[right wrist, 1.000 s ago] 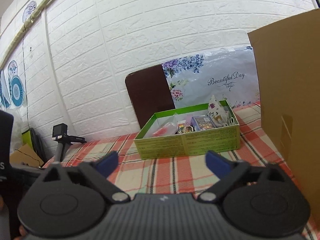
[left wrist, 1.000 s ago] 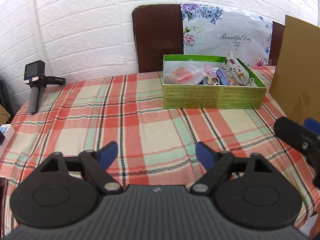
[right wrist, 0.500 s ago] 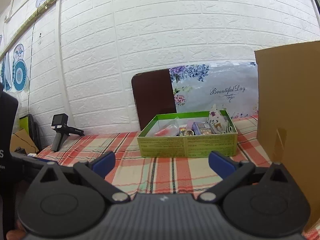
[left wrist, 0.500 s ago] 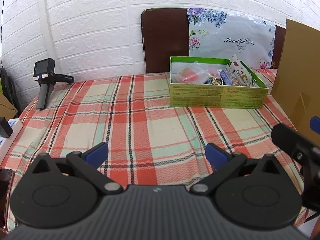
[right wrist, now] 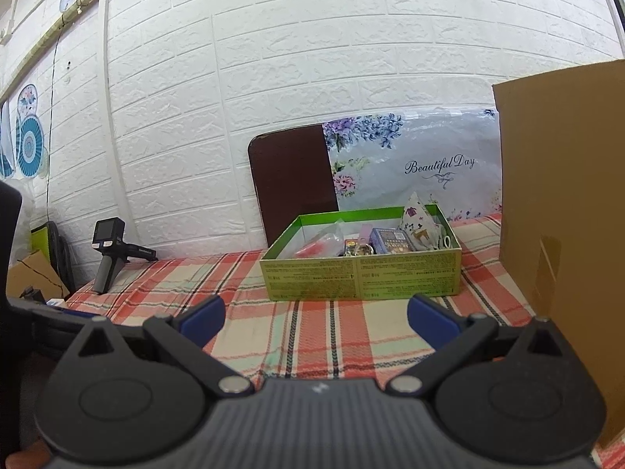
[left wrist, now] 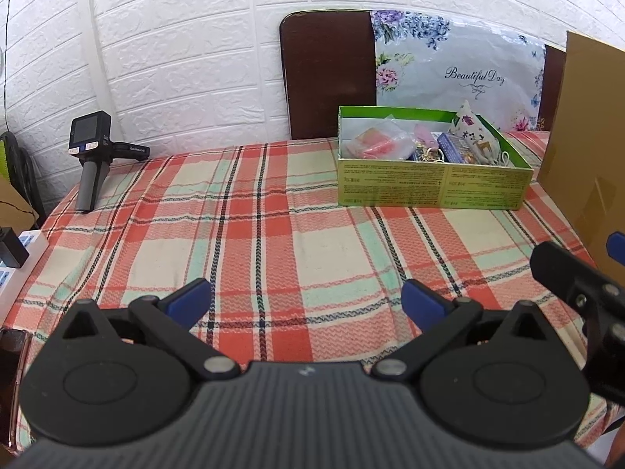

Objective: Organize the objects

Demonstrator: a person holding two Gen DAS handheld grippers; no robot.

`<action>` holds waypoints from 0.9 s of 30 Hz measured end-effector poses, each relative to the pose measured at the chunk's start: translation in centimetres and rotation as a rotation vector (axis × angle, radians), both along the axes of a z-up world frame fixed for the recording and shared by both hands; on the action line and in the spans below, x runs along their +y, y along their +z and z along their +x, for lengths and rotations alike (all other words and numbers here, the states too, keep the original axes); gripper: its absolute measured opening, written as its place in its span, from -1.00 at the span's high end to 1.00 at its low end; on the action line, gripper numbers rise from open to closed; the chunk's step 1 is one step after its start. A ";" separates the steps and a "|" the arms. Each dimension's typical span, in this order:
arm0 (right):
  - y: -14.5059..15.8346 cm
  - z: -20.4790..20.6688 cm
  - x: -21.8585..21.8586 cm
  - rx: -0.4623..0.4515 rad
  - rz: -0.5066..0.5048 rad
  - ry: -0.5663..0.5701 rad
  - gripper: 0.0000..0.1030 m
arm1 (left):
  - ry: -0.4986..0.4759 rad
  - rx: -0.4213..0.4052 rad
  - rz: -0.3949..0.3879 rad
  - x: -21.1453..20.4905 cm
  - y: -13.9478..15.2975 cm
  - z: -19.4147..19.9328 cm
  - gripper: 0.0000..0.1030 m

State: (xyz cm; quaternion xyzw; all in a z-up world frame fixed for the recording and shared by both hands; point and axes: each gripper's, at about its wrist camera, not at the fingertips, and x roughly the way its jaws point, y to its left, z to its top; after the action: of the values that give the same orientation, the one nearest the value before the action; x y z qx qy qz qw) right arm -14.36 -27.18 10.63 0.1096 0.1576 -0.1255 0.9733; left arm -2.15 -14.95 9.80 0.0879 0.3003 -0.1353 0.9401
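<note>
- At the far right of the counter [left wrist: 273,234], on its red, cream and green check cloth, sits one green box [left wrist: 429,187] with its top open; nothing else of the task lies loose on the cloth.
- Inside the box, counted as far as the views allow: one clear bag with pink contents [left wrist: 377,142], one blue printed packet [left wrist: 455,148], one patterned cloth pouch [left wrist: 474,133] standing at the right end, and a small gold cluster between them that is too small to name.
- Left tongs [left wrist: 306,299]: jaws wide apart, having just been opening, with nothing between them; they hang low over the near edge of the counter, well apart from the box.
- Right tongs [right wrist: 316,318]: jaws also spread with nothing between them, near the counter's right side, aimed roughly at the box's front wall.
- One tall brown cardboard sheet [right wrist: 566,203] stands just beside the box on its right.
- Risk, as I judge it: a reach by the right tongs into the box could brush the cardboard and tip it, since there is little room on that side.
- Second risk: the bag looks slippery and crumpled, so a shallow pinch may slide off or drag neighbouring items out.
- Third risk: the light box may skid on the cloth if a jaw pushes its wall.
- Also present: one black handheld camera [left wrist: 91,152] on its grip at the far left corner, one dark board [left wrist: 328,74] and one flowered sheet [left wrist: 457,74] leaning on the wall.
</note>
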 end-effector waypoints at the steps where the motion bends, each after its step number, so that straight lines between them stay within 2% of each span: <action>1: -0.1 0.1 -0.1 0.002 0.003 -0.001 -1.00 | 0.001 0.004 -0.004 0.0 0.0 0.1 -1.00; 27: -1.7 1.1 -1.9 0.040 0.062 -0.034 -1.00 | 0.030 0.043 0.042 -1.1 -1.2 1.3 -1.00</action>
State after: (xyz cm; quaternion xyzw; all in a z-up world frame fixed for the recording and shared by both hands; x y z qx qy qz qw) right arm -13.25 -29.06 8.95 0.1399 0.1788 -0.1394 0.9639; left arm -0.84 -16.02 8.63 0.1003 0.3244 -0.1166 0.9333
